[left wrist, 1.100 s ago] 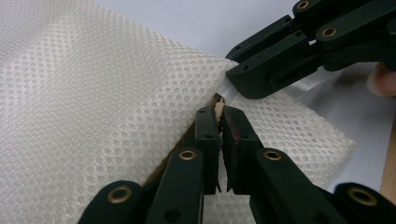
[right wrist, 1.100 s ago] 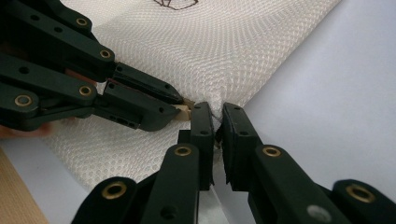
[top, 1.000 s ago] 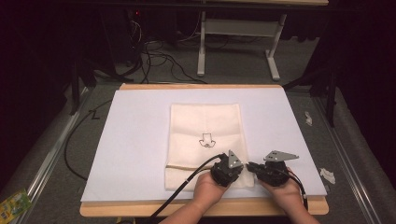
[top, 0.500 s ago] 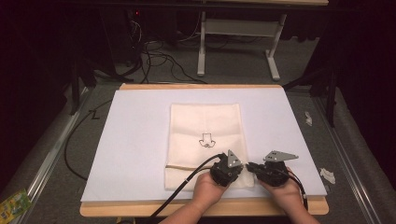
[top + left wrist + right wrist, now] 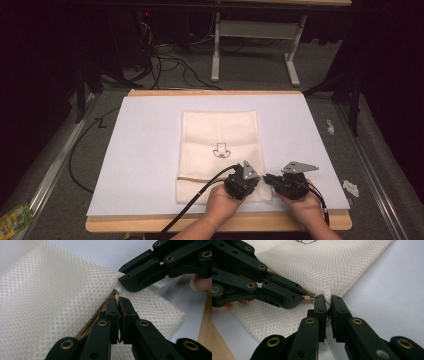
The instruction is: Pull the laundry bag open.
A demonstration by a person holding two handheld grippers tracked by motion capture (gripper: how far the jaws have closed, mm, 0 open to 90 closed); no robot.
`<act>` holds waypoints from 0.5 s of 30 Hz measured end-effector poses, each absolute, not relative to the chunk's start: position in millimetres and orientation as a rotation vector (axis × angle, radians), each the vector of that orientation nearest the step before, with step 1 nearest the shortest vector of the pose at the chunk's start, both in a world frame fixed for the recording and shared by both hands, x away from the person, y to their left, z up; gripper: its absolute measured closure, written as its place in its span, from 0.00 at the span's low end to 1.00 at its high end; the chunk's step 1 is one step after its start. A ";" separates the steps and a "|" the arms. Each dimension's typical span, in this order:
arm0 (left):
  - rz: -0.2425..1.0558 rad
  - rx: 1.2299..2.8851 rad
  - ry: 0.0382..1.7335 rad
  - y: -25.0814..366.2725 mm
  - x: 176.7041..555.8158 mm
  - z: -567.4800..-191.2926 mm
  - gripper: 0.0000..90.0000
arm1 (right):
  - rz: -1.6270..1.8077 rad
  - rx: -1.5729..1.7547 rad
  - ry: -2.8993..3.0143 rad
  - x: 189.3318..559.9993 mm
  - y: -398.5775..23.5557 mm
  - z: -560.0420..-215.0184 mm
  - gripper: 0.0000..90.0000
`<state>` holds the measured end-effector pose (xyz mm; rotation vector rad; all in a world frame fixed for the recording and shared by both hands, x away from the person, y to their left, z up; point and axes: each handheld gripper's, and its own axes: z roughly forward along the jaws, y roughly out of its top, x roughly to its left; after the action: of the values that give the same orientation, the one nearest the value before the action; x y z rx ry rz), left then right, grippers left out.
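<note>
White table sheet (image 5: 150, 150), mesh bag (image 5: 220, 132) centred. Left gripper (image 5: 119, 305) clamped on bag's zipper pull (image 5: 308, 299); right gripper (image 5: 328, 305) clamped on mesh just beside. Advice: pull apart level, along zipper.

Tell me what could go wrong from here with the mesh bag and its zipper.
Both grippers pinch close together at the mesh bag's right edge. The left gripper grips the small zipper pull; it could slip free. The right gripper holds thin mesh, which might stretch or snag, or the bag could slide across the white sheet.

Wood table (image 5: 150, 226) w/ white sheet (image 5: 145, 155) – mesh bag (image 5: 220, 131) flat on sheet.
</note>
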<state>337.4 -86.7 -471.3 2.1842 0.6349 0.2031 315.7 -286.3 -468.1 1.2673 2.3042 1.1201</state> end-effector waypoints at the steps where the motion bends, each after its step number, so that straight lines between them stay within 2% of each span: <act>1: 0.200 2.183 0.639 -86.1 337.4 -471.3 0.97 | 1.115 1.263 2.307 315.9 -286.0 -468.1 0.95; 15: 0.191 2.169 0.665 -77.5 336.1 -471.1 0.98 | 1.099 1.230 2.330 313.9 -278.9 -466.1 0.96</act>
<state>336.1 -77.5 -471.1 2.1694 0.6651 0.1910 313.9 -278.9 -466.1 1.2299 2.3300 1.0989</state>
